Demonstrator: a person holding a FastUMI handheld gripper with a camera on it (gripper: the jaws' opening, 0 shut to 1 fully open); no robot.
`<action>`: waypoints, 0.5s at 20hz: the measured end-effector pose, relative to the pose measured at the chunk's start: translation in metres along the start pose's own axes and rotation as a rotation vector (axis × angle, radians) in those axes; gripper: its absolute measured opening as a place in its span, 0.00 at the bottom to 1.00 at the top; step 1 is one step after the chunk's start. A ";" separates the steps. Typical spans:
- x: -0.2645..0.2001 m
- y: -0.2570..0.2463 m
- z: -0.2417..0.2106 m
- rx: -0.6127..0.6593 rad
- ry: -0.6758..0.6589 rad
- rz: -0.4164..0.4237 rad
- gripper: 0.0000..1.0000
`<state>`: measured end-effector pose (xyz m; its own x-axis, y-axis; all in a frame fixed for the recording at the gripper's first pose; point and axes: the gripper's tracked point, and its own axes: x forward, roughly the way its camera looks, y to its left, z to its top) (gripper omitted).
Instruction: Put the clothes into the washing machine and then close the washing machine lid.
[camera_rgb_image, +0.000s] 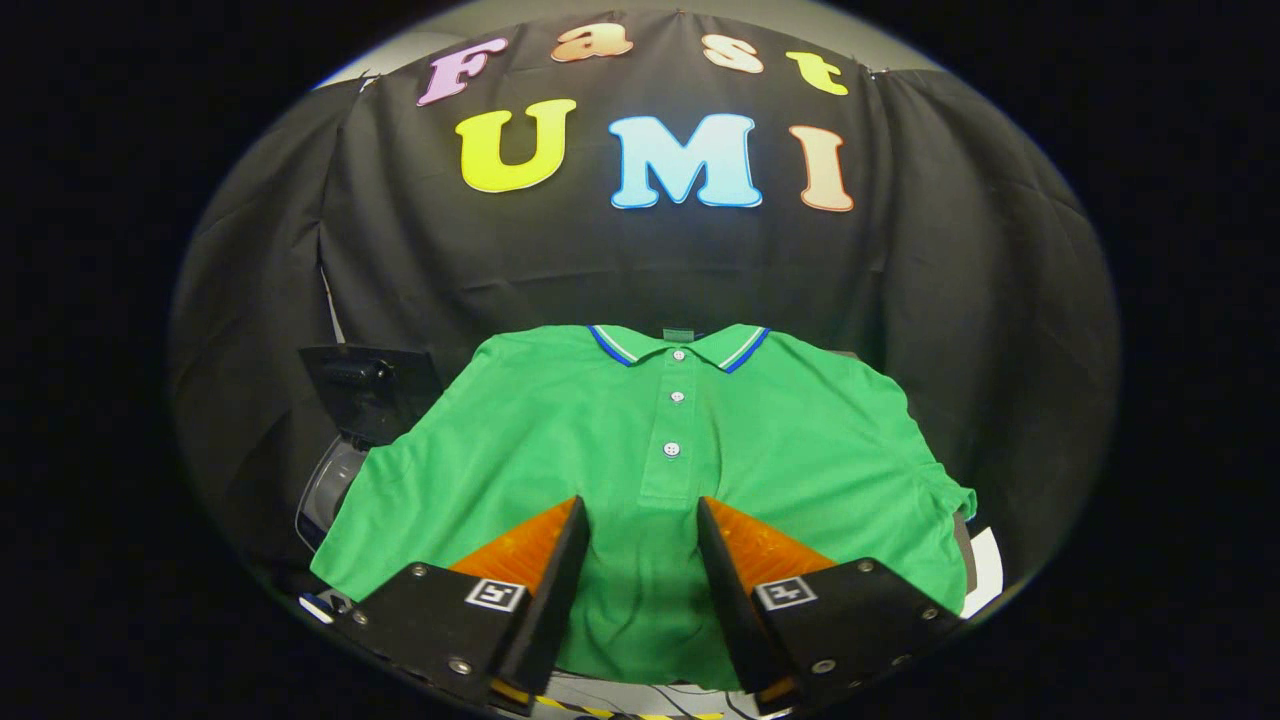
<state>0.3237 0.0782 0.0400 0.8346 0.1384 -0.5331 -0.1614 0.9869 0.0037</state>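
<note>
While gripper (640, 515) fingers gape, green polo shirt (660, 440) lies beneath.

I saw the green polo shirt (640, 450) as a matt, finely textured knit cloth with glossy pale buttons (671, 449). The washing machine (345, 440) beside it looked like smooth, shiny dark plastic. The booth wall (600, 260) was matt, creased cloth.
</note>
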 end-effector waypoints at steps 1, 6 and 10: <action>0.000 -0.003 0.001 0.015 0.009 0.000 0.53; 0.002 -0.004 0.003 0.076 0.061 0.030 0.01; -0.003 -0.006 0.012 0.087 0.054 0.014 0.00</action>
<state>0.3288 0.0725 0.0514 0.8025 0.1500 -0.5775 -0.1243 0.9887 0.0841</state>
